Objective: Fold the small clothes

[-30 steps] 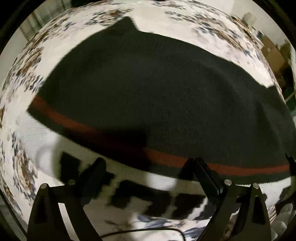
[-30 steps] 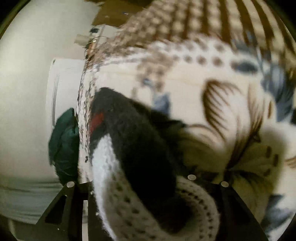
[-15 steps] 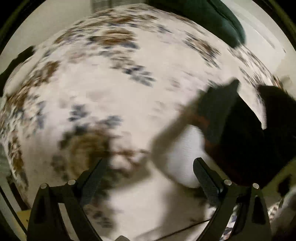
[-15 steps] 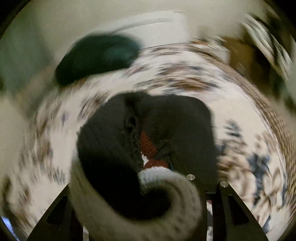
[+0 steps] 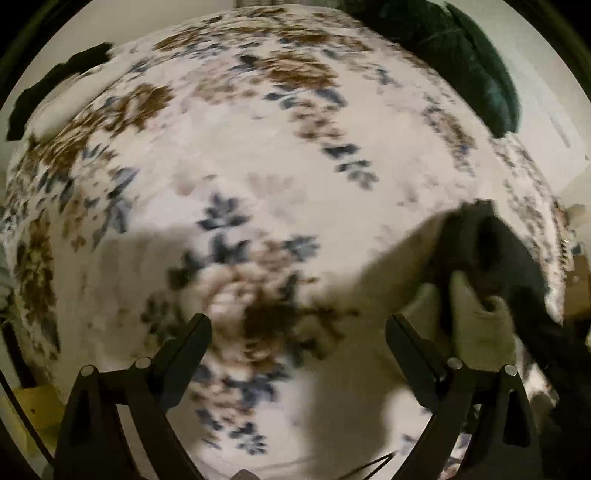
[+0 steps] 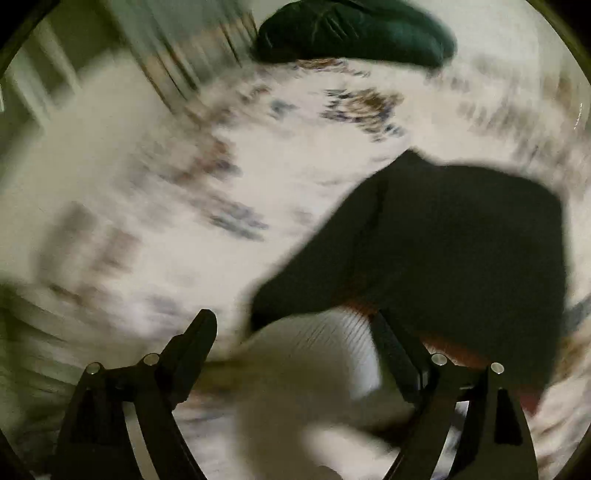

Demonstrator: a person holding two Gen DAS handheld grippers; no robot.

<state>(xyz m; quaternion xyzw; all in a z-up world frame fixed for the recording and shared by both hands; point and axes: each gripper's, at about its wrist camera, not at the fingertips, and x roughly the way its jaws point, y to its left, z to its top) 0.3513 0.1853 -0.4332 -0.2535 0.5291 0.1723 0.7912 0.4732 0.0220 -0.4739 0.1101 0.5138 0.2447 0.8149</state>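
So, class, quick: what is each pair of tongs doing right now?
Left tongs: open, holding nothing.
Right tongs: open, black-and-white garment loose between them.

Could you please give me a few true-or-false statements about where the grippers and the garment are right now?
1. The left gripper is open with nothing between its fingers. True.
2. The black and white knit garment lies spread flat. False: it is bunched and folded over itself.
3. A dark green cushion sits at the far edge of the floral blanket. True.
4. The right gripper is clamped shut on the garment. False: its fingers stand wide apart, the white knit part lying in the gap.
5. In the left wrist view the garment lies between the fingers. False: it sits to the right, outside them.
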